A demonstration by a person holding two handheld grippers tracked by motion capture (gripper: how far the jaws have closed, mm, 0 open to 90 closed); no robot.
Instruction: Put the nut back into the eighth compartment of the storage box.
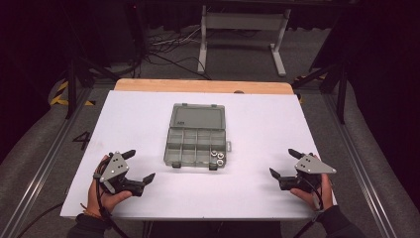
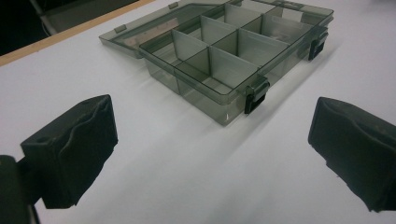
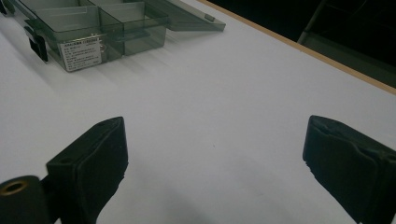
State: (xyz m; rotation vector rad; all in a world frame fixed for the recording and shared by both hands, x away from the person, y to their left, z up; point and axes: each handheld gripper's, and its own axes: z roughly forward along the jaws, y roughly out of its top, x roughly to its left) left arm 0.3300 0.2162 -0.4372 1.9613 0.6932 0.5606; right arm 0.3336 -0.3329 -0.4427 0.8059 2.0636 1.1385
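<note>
A smoky translucent box (image 1: 195, 141) lies flat near the middle of the table, somewhat nearer the far edge than the near one, its hinged lid (image 1: 197, 117) thrown fully open and lying flat toward the far edge. The tray is split by dividers into small compartments, with two dark latches (image 2: 256, 95) on its near wall and a white label (image 3: 81, 54) on its right end wall. Three small silvery nuts (image 1: 217, 156) sit together in the near right compartment.
</note>
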